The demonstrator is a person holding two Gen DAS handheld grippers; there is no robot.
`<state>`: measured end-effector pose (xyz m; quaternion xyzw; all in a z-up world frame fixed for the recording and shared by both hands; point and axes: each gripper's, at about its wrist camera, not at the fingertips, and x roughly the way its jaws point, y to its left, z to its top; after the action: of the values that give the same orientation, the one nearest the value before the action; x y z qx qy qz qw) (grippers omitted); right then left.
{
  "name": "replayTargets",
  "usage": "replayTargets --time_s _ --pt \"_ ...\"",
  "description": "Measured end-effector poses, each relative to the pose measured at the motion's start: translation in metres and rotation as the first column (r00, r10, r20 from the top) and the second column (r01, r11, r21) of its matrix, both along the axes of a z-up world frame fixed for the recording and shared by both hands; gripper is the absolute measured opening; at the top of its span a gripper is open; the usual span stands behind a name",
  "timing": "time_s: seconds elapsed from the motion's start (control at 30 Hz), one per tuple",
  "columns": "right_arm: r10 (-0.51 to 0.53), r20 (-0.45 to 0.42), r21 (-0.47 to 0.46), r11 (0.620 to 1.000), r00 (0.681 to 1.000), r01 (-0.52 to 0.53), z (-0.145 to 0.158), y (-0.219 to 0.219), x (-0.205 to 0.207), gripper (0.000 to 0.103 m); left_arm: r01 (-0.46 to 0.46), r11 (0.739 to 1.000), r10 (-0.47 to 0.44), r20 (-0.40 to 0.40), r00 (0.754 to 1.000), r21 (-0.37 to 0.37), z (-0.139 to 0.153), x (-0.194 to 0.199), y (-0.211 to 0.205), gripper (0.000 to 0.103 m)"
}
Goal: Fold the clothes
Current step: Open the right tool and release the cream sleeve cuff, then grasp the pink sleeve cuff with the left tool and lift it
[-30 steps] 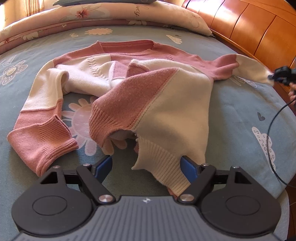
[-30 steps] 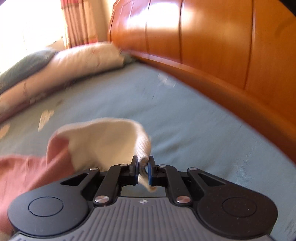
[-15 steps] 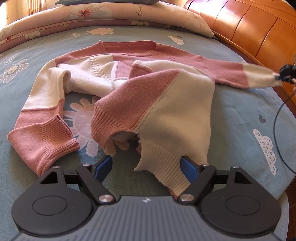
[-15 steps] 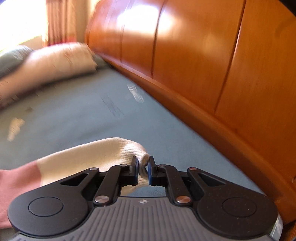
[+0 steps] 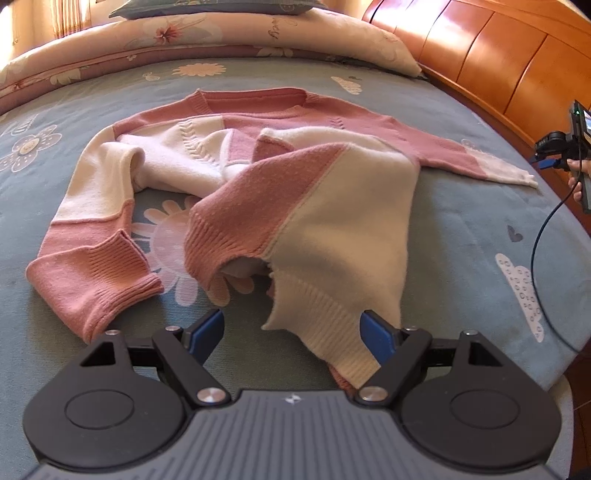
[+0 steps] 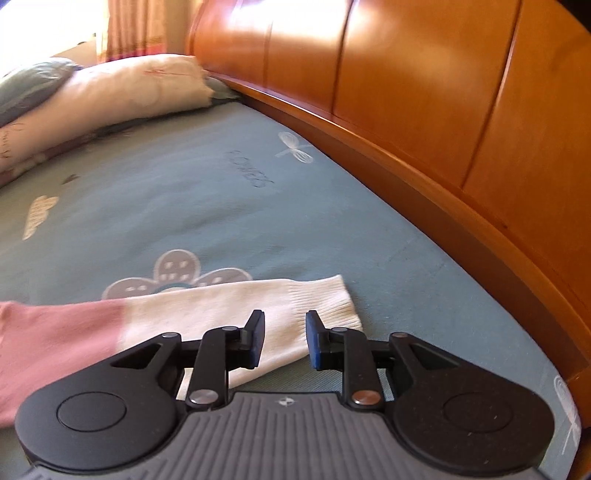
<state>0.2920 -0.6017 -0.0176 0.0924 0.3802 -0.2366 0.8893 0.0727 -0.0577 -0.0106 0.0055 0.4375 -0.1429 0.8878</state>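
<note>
Stretched out since a second ago, the sweater's (image 5: 229, 173) right sleeve (image 6: 236, 314) is now lying flat on the bed (image 5: 461, 229), dropped by the right claw (image 6: 282, 341).

Left claw (image 5: 291, 334) is gaping wide and gripping nothing, tilting down over the crumpled pink-and-cream sweater, whose cream hem (image 5: 325, 332) is sagging between its blue pads, brushing the right one. Right claw, its jaws having just been opening, is standing partly apart above the cream cuff (image 6: 332, 299), pressing on nothing; a hand (image 5: 578, 177) is gripping its handle by the wooden headboard (image 6: 424, 110), a cable (image 5: 543, 251) trailing below. Pillows (image 5: 229, 33) are lying beyond.
</note>
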Motion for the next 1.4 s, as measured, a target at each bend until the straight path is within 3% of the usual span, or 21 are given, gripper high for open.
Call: replayTargets --time_s 0.07,0.27,0.43,0.67,0.9,1.0,1.07,1.17,1.2,1.3,1.4 --pt "0.029 0.008 0.002 1.000 1.000 -0.029 0.007 0.010 -0.005 0.033 -0.004 1.000 0.004 0.021 1.000 -0.006 0.002 -0.004 0.000 0.081" --pt "0.147 0.015 0.025 0.989 0.989 -0.147 0.026 0.049 -0.021 0.034 -0.032 0.999 0.034 0.062 0.998 -0.026 0.006 -0.015 0.008 0.081" --pt "0.236 0.020 0.060 0.970 0.972 -0.236 0.031 0.086 -0.037 0.042 -0.035 0.999 0.036 0.097 0.995 -0.012 0.005 -0.021 0.016 0.081" --pt "0.377 0.023 0.196 0.907 0.926 -0.374 0.010 0.158 -0.082 0.048 -0.065 0.997 0.068 0.084 0.994 -0.028 -0.007 -0.029 0.033 0.081" --pt "0.507 0.030 0.192 0.843 0.862 -0.502 -0.029 0.256 -0.150 0.049 -0.116 0.993 0.117 0.114 0.986 -0.018 -0.011 -0.036 0.066 0.081" --pt "0.505 0.055 0.248 0.829 0.861 -0.502 -0.046 0.281 -0.172 0.052 -0.206 0.976 0.211 0.093 0.973 -0.064 -0.010 -0.030 0.095 0.076" --pt "0.501 0.056 0.280 0.822 0.864 -0.495 -0.057 0.292 -0.180 0.054 -0.261 0.959 0.270 0.076 0.960 -0.110 -0.009 -0.025 0.114 0.058" --pt "0.514 0.052 0.222 0.830 0.856 -0.512 -0.062 0.309 -0.190 0.059 -0.319 0.937 0.334 0.089 0.938 -0.145 -0.007 -0.019 0.133 0.052" --pt "0.523 0.045 0.203 0.830 0.851 -0.520 -0.061 0.313 -0.191 0.061 -0.310 0.943 0.325 0.123 0.938 -0.122 -0.007 -0.018 0.131 0.052" --pt "0.517 0.048 0.218 0.830 0.855 -0.514 -0.061 0.313 -0.190 0.065 -0.239 0.970 0.221 0.233 0.947 0.050 -0.011 -0.014 0.107 0.052" --pt "0.500 0.062 0.253 0.829 0.864 -0.499 -0.061 0.307 -0.190 0.065 -0.165 0.958 0.093 0.288 0.953 0.236 -0.023 -0.009 0.080 0.050"
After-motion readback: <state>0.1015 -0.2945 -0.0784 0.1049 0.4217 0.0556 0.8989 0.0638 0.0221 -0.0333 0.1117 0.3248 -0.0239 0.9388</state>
